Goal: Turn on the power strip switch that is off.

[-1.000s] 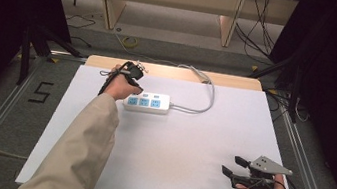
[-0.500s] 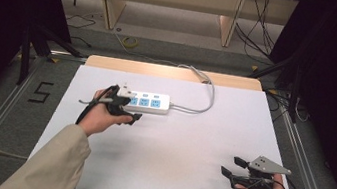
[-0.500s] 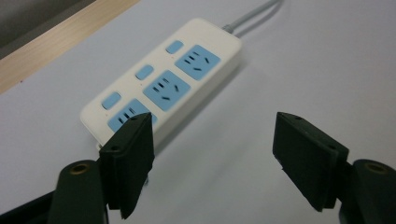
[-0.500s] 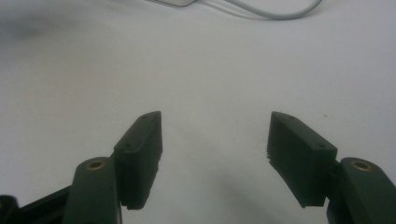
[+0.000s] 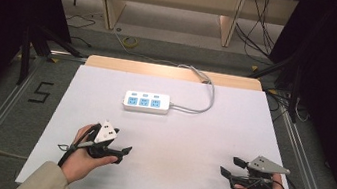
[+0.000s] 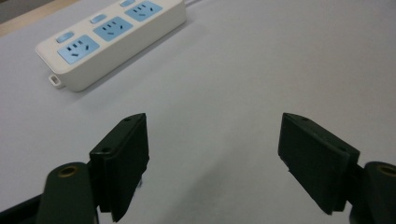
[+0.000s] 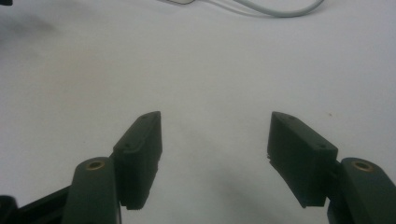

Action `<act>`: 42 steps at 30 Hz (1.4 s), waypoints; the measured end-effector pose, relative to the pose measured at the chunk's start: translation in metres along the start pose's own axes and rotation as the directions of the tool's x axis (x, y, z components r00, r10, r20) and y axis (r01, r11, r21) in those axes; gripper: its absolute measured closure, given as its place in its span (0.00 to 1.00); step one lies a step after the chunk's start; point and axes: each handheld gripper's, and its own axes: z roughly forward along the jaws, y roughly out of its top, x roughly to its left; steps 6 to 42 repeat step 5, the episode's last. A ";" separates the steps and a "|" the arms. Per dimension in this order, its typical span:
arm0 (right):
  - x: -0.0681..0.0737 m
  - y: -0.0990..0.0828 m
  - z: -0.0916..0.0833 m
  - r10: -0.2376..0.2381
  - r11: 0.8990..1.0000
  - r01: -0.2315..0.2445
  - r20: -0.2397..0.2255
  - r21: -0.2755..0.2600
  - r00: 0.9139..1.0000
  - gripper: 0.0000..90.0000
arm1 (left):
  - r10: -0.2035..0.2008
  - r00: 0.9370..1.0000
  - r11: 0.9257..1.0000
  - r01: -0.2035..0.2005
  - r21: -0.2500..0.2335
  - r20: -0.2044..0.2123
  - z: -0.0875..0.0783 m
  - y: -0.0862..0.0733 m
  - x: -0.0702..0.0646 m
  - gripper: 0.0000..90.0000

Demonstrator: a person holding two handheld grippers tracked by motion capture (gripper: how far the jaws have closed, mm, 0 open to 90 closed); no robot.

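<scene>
A white power strip (image 5: 147,102) with three blue sockets lies flat at the back middle of the white table (image 5: 175,136); its cable (image 5: 208,96) loops off the far edge. My left gripper (image 5: 122,153) rests near the front left and points right. Its jaws have just been opening and stand open with nothing between them. In the left gripper view the left gripper (image 6: 215,154) frames bare table, with the power strip (image 6: 112,35) well beyond at the upper left. My right gripper (image 5: 230,167) sits open near the front right, pointing left. In the right gripper view the right gripper (image 7: 215,149) holds nothing.
The strip's white cable (image 7: 275,10) curves along the top of the right gripper view. A wooden strip (image 5: 175,72) borders the table's far edge. Metal rails (image 5: 2,110) run along both sides, with dark floor, loose cables and wooden furniture legs (image 5: 230,20) beyond.
My left hand has drawn back from the power strip to the front left of the table, and its jaws have opened. The right hand has kept still.
</scene>
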 end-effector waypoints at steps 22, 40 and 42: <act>-0.001 0.000 -0.001 0.000 1.000 0.000 0.003 -0.005 1.000 0.40 | 0.011 1.000 0.997 -0.010 0.072 -0.013 0.005 -0.010 0.000 0.27; -0.001 0.000 -0.001 0.000 1.000 0.000 0.003 -0.005 1.000 0.40 | 0.011 1.000 0.997 -0.010 0.072 -0.013 0.005 -0.010 0.000 0.27; -0.001 0.000 -0.001 0.000 1.000 0.000 0.003 -0.005 1.000 0.40 | 0.011 1.000 0.997 -0.010 0.072 -0.013 0.005 -0.010 0.000 0.27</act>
